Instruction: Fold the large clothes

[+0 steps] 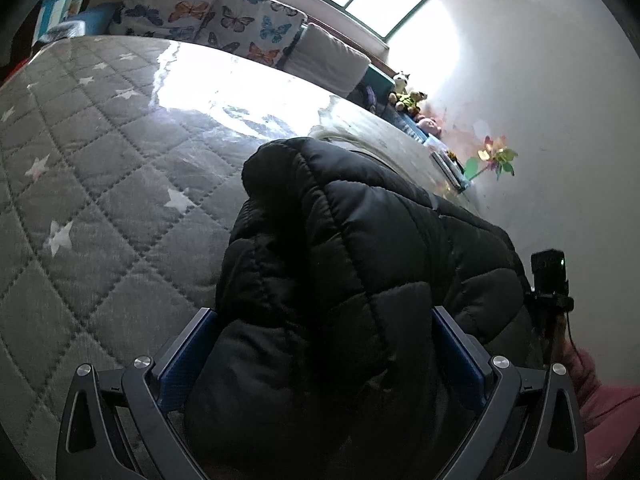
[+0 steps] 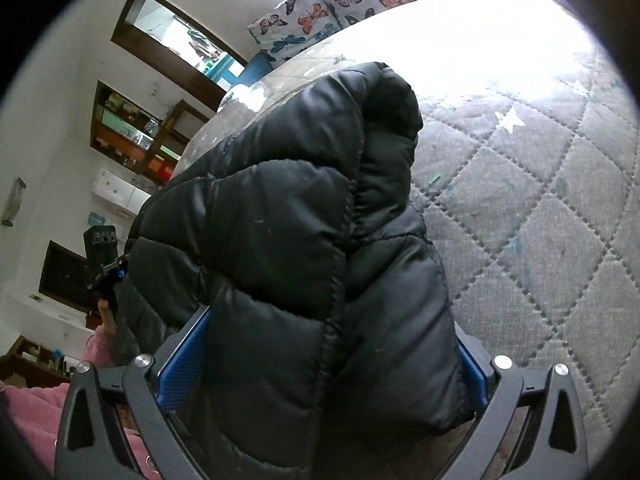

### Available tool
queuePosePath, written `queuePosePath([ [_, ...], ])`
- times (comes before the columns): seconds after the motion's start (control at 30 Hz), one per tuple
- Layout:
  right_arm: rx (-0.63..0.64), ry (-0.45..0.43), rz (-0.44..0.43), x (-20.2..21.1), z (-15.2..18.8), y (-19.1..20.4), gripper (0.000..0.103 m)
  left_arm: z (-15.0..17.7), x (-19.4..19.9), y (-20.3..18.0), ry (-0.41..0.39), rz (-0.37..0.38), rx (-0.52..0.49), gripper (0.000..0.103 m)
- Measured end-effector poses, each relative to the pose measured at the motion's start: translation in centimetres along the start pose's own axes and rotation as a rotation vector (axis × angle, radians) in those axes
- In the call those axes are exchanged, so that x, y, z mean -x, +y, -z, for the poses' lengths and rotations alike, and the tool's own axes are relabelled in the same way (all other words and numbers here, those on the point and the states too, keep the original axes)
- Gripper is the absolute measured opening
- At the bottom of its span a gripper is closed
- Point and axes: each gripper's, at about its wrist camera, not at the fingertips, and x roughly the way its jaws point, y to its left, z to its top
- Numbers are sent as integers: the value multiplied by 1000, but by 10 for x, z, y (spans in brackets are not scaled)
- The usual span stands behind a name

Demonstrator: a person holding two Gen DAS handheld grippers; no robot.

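Black puffer jacket (image 1: 360, 280) bunched between both tongs, left (image 1: 324, 356) and right (image 2: 328, 356), each gripping it.

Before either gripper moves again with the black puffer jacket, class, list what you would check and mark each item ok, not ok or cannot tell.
1. Left gripper has the black puffer jacket between its pads: ok.
2. Right gripper has the jacket between its pads: ok.
3. Grip firm enough to hold: cannot tell; thick padding fills both gaps.
4. Open quilted bed cover beside the jacket for laying it down: ok.
5. Jacket's far edges free of the toys by the wall: cannot tell.
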Motion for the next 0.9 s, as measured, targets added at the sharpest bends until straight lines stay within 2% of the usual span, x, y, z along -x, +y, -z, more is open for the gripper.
queuePosePath([
  [0.37,-1,-5,1,-3,-4,1,103,17,5,3,-71,9,17,103],
  [0.7,-3,-11,23,-9,-5,8,103,24,20,22,-127,18,68,103],
  [0.9,-9,-18,30,-12,-5,10,103,33,28,15,-182,-59,81,103],
])
